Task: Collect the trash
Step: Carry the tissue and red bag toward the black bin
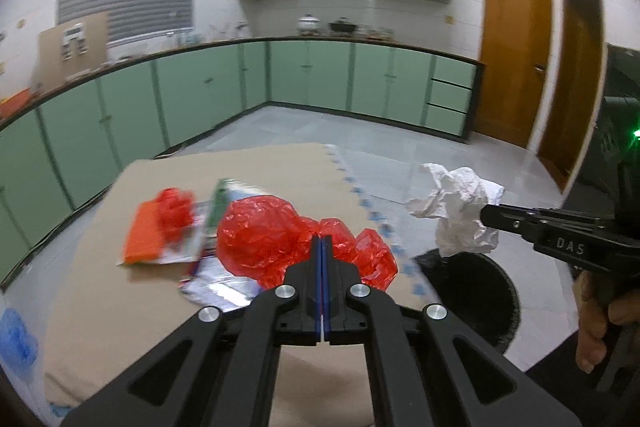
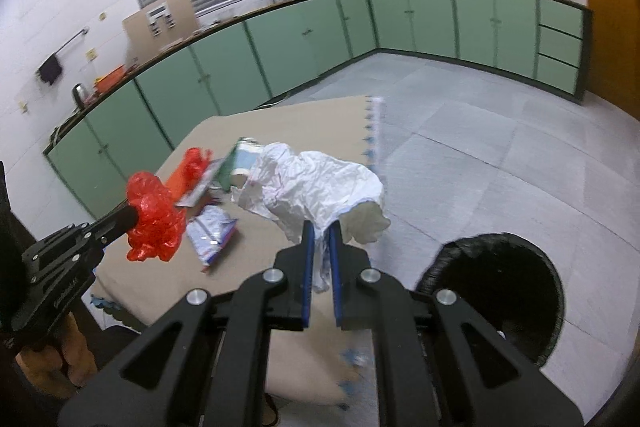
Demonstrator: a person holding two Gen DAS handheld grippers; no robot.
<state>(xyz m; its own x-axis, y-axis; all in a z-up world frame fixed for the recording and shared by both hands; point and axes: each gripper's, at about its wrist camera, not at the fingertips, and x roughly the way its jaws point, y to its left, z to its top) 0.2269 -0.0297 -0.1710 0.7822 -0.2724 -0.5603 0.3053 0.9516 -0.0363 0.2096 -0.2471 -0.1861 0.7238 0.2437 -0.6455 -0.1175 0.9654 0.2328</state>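
Left gripper [image 1: 322, 239]: jaws clamped on red plastic wrap [image 1: 280, 239], held above the table [image 1: 280, 163] | right gripper [image 2: 320, 227]: jaws pinching crumpled white paper [image 2: 320, 183] | black bin [image 2: 516, 291]: below and to its right | step: carrying 2 pieces binward | next: bring each over the bin's mouth, then release.

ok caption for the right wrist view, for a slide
Right tool grips crumpled white paper near the black bin; left tool holds red plastic.
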